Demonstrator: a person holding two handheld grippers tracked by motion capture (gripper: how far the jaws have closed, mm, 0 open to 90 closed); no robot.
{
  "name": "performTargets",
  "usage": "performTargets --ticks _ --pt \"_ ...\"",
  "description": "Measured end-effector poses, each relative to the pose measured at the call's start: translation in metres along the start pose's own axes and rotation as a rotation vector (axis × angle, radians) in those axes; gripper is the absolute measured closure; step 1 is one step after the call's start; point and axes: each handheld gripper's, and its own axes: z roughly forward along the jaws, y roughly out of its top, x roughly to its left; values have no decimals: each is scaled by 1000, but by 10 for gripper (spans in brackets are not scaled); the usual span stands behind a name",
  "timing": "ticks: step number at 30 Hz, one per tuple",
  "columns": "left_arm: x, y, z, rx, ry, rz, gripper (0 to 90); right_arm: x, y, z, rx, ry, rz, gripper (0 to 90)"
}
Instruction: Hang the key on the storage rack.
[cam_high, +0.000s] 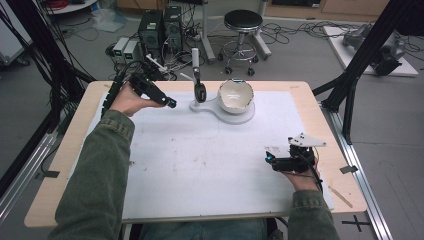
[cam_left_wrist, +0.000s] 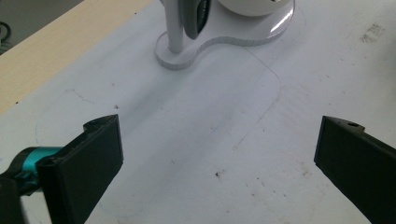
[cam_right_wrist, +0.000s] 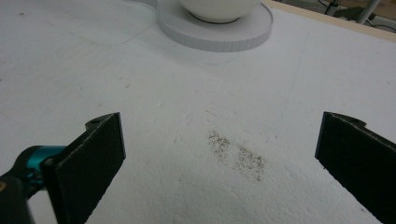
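A white bowl (cam_high: 235, 95) stands on a flat white base (cam_high: 235, 118) at the far middle of the table. A white post (cam_high: 195, 60) rises from the base's left end, with a dark grey piece (cam_high: 200, 93) hanging on it. My left gripper (cam_high: 170, 103) hovers just left of the post, open and with nothing between its pads. In the left gripper view the post (cam_left_wrist: 175, 28), the grey piece (cam_left_wrist: 195, 18) and the bowl (cam_left_wrist: 247, 5) lie ahead of my left gripper (cam_left_wrist: 218, 128). My right gripper (cam_high: 269, 159) rests open near the table's right side; its own view has the bowl (cam_right_wrist: 219, 9) and base (cam_right_wrist: 217, 36) far ahead of my right gripper (cam_right_wrist: 219, 123).
A white mat (cam_high: 200, 160) covers most of the wooden table (cam_high: 60, 165); a dark smudge (cam_right_wrist: 238, 156) marks it near the right gripper. Black frame struts (cam_high: 350, 75) stand at both sides. Beyond the far edge are a stool (cam_high: 242, 30), computer boxes (cam_high: 160, 27) and cables.
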Motion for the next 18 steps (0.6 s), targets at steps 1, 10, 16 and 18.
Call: performTargets --ticks 1,10,16,18 --pt "-1 -3 -2 -5 4 1 17 0 0 0 1 1 -2 6" --pt "-22 -23 -12 -65 -32 72 17 3 1 2 8 5 -5 6" --pt "-27 -41 -18 -90 -20 69 17 3 1 1 4 10 1 6" --pt "-27 -48 -19 -95 7 74 17 2 1 1 7 12 1 6"
